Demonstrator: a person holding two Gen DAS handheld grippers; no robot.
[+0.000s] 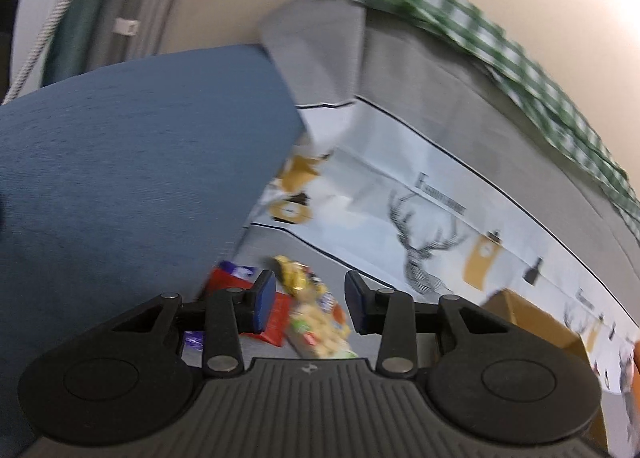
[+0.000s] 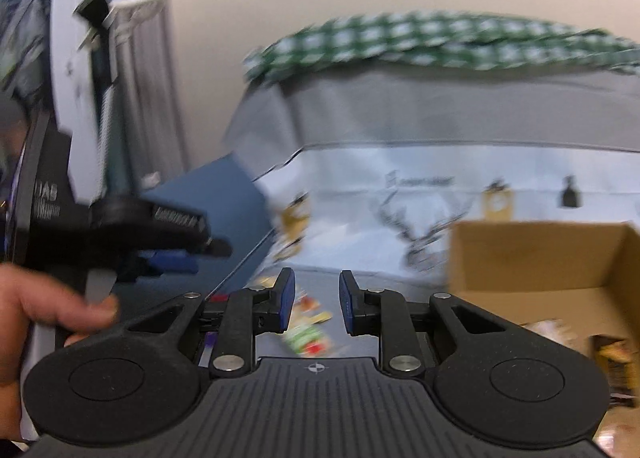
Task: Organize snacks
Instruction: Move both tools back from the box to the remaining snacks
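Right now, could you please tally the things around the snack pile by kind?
open brown cardboard box: 1
blue fabric cushion: 1
green-and-white checked cloth: 1
white deer-printed cloth: 1
loose snack packets: too blurred to count
Total: 4, packets aside

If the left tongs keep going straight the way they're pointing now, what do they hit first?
Probably the pile of snack packets on the grey cloth, seen between the open, empty left tongs. The picture is blurred, so depth is uncertain.
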